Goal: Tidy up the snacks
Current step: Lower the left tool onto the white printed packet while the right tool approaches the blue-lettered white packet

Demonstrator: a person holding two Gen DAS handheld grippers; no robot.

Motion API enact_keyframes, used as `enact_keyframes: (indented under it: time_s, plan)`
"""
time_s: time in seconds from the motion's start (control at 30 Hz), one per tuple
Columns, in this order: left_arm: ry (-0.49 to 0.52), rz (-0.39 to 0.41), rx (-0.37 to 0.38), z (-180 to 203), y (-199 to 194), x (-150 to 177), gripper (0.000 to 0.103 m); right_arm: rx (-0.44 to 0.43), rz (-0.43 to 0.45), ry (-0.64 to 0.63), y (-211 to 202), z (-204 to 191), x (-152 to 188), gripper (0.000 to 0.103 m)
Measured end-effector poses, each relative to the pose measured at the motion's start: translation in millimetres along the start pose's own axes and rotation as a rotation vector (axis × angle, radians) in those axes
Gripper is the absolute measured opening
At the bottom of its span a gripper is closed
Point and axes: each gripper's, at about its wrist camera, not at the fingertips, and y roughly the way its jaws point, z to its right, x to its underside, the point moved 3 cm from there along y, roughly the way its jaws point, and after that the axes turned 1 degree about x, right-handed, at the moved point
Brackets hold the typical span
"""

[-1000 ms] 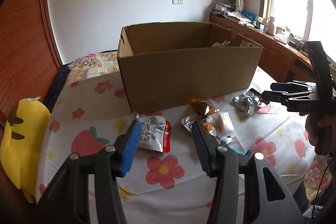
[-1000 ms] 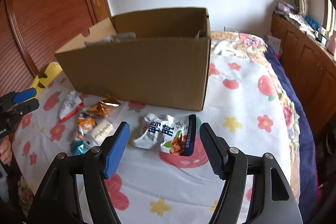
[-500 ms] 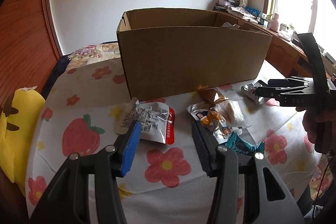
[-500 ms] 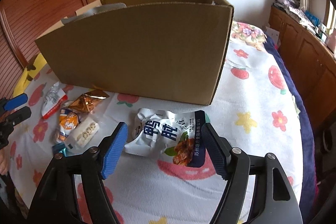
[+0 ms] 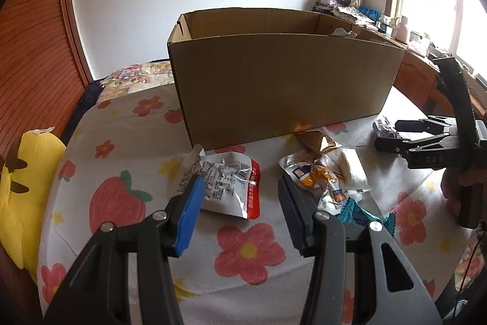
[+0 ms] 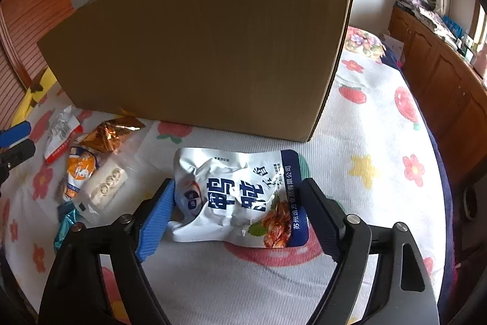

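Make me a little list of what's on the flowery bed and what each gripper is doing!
box: cardboard box, open top, standing on the bedsheet
right gripper: jaws opening, either side of the white and blue packet, not pressing it
left gripper: open, over the white and red packet
other snacks: golden wrapper, orange pouch, teal wrapper

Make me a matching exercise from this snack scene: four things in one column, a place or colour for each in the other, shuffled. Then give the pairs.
1. white and blue pouch
2. white and red pouch
3. gold foil packet
4. yellow plush toy

A. against the foot of the cardboard box
B. at the bed's edge by the wooden wall
C. between the right gripper jaws
D. ahead of the left gripper

Pairs: 1-C, 2-D, 3-A, 4-B
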Motion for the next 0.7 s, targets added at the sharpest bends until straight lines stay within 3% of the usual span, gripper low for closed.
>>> enact_keyframes:
  time_s: [0.27,0.7]
  plan:
    - [0.043,-0.043,-0.007,-2.9,16.3,-3.6,0.051,0.042,-0.021,-0.045,4.8,-5.8,1.8,0.091]
    - [0.076,-0.115,-0.025,-12.2,47.0,-10.0,0.052,0.042,-0.024,-0.035,6.5,-10.1,2.5,0.092]
